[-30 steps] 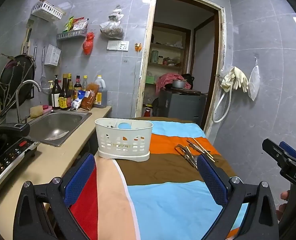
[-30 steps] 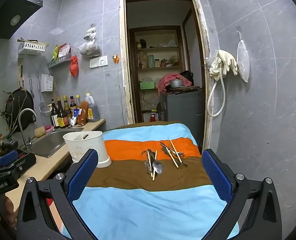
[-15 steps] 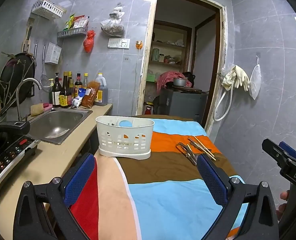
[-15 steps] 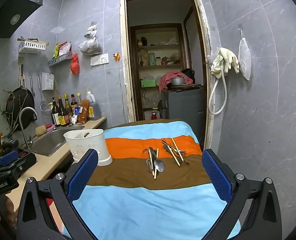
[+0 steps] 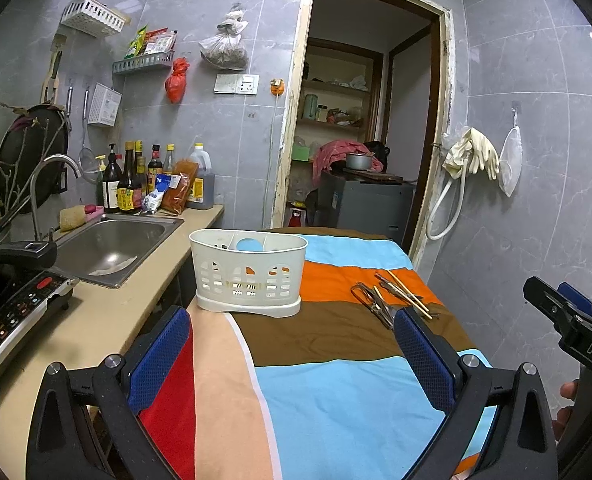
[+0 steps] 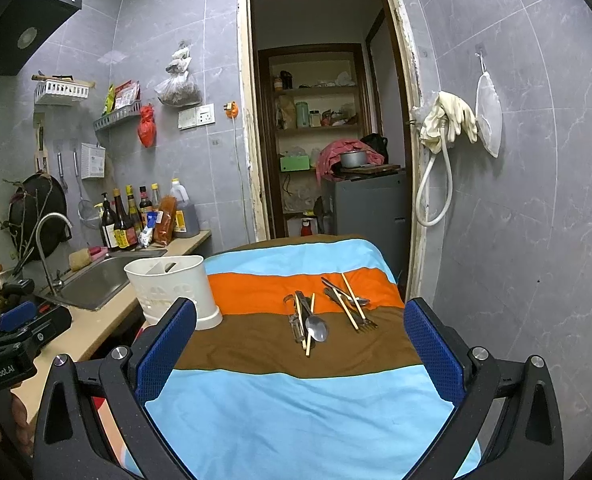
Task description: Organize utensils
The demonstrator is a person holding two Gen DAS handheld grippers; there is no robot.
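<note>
A white slotted utensil holder (image 5: 248, 272) stands at the left of a striped cloth (image 5: 335, 380); it also shows in the right wrist view (image 6: 172, 288). Two small piles of utensils lie on the cloth's brown and orange stripes: a spoon, a peeler and chopsticks (image 6: 308, 322), and forks, a spoon and chopsticks (image 6: 349, 302). They show in the left wrist view as one cluster (image 5: 391, 298). My left gripper (image 5: 292, 356) is open and empty, short of the holder. My right gripper (image 6: 299, 344) is open and empty, short of the utensils.
A counter with a steel sink (image 5: 112, 246), sauce bottles (image 5: 136, 184) and an induction cooker (image 5: 12, 308) runs along the left. A doorway (image 6: 327, 140) with a grey appliance (image 6: 367, 204) lies beyond the cloth. A tiled wall with hanging gloves (image 6: 447, 122) is on the right.
Both views have shifted slightly; the holder and utensils sit a little nearer and lower in frame. Nothing on the cloth has moved, and both grippers stay open.
</note>
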